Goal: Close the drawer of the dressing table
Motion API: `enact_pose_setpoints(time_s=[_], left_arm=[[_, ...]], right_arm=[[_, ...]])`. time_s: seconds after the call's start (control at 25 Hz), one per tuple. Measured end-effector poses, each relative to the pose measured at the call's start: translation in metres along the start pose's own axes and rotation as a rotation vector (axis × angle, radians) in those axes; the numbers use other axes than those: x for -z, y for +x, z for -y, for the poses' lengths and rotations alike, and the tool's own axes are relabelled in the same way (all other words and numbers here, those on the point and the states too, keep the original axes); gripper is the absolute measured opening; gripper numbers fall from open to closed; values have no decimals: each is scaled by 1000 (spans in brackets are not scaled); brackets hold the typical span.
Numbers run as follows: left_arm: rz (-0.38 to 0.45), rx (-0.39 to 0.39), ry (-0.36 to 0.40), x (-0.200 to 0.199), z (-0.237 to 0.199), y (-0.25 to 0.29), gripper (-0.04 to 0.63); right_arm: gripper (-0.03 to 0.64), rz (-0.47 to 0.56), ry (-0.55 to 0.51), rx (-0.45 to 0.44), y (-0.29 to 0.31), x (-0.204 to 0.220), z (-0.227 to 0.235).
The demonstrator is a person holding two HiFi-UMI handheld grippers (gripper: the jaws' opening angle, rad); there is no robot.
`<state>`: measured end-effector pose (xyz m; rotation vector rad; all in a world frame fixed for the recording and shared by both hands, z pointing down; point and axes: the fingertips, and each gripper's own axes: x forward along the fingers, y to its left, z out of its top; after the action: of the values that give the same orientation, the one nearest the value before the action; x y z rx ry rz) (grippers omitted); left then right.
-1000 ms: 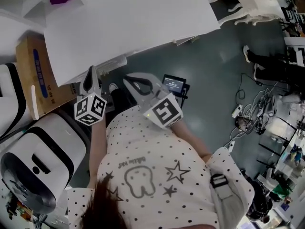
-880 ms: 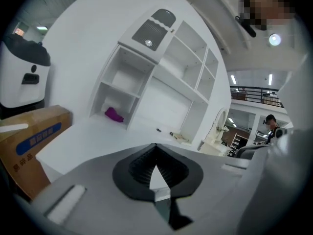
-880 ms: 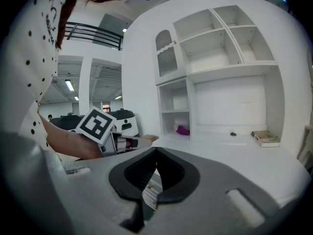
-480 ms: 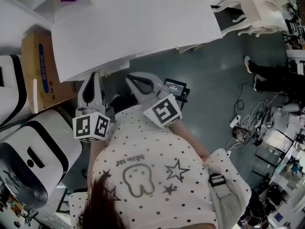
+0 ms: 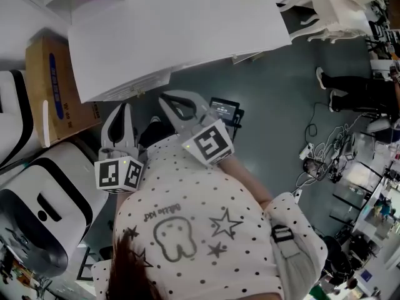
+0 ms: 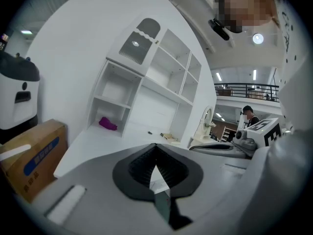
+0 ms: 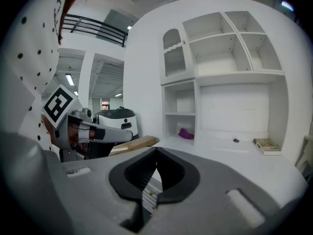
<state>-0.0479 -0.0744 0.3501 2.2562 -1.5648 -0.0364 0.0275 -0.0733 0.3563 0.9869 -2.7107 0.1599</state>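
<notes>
The white dressing table (image 5: 187, 24) fills the top of the head view. Its drawer front (image 5: 139, 85) shows as a pale strip just under the tabletop's near edge. My left gripper (image 5: 125, 107) is shut and empty, its tips a short way back from that strip without touching it. My right gripper (image 5: 165, 97) is beside it, also shut with nothing in it, pointing at the same edge. In the left gripper view the shut jaws of the left gripper (image 6: 156, 147) face the tabletop (image 6: 112, 141). The right gripper (image 7: 156, 150) points along the tabletop (image 7: 234, 155).
A cardboard box (image 5: 53, 99) and a white machine (image 5: 44, 211) stand left of the table. A small screen device (image 5: 225, 110) lies on the floor near the grippers, with cables (image 5: 325, 142) further right. A purple object (image 7: 186, 133) sits in the shelf unit. White chairs (image 5: 331, 5) stand at top right.
The left gripper has drawn back from the table's edge, toward the person. The right gripper has shifted slightly left. Both stay shut.
</notes>
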Motion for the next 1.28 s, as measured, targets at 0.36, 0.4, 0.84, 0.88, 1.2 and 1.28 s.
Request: enact_pose_setpoints(time_s=[0.36, 0.4, 0.84, 0.88, 1.2, 1.28], left_arm=[[-11, 44, 38, -28, -19, -25, -6], [-15, 50, 40, -28, -21, -27, -6], [-49, 73, 59, -13, -41, -45, -5], [-55, 75, 55, -10, -42, -46, -5], [-53, 45, 18, -8, -49, -54, -5], [-42, 38, 11, -9, -50, -56, -5]], right_arm=[[-2, -8, -32, 25, 23, -18, -37], [-2, -32, -37, 19, 25, -16, -40], [0, -21, 12, -4, 42, -3, -70], [0, -25, 16, -5, 42, -1, -71], [0, -47, 21, -50, 43, 4, -84], [0, -48, 12, -60, 42, 4, -87]])
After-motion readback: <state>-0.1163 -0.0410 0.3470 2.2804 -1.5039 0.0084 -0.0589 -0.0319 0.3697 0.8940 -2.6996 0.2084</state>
